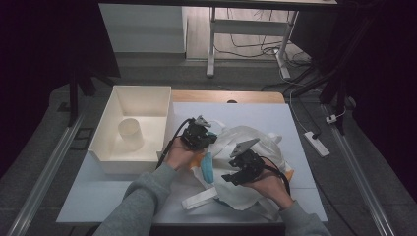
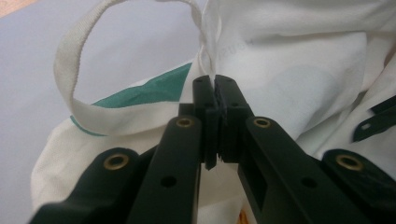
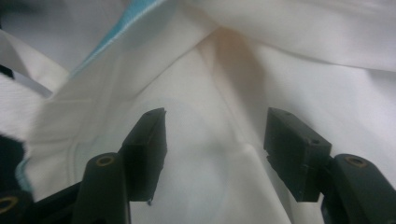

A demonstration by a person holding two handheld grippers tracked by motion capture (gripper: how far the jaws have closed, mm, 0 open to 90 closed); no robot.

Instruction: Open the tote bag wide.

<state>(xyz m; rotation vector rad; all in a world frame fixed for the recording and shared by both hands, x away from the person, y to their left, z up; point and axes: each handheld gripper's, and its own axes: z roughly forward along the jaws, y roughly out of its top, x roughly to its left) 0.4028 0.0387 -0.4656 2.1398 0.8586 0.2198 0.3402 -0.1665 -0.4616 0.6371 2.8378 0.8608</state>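
Here a white cloth bag (image 1: 246, 162) with teal trim lies crumpled on the tabletop (image 1: 98, 191), right of a white bin (image 1: 140, 101) holding a pale cup (image 1: 131, 132). Left tool (image 2: 215, 88) sits at the bag's left edge, jaws pinched together on a fold of its fabric beside the strap loop (image 2: 65, 70). Right tool (image 3: 212, 135) hovers over the bag's middle, jaws wide with cloth just beyond them.
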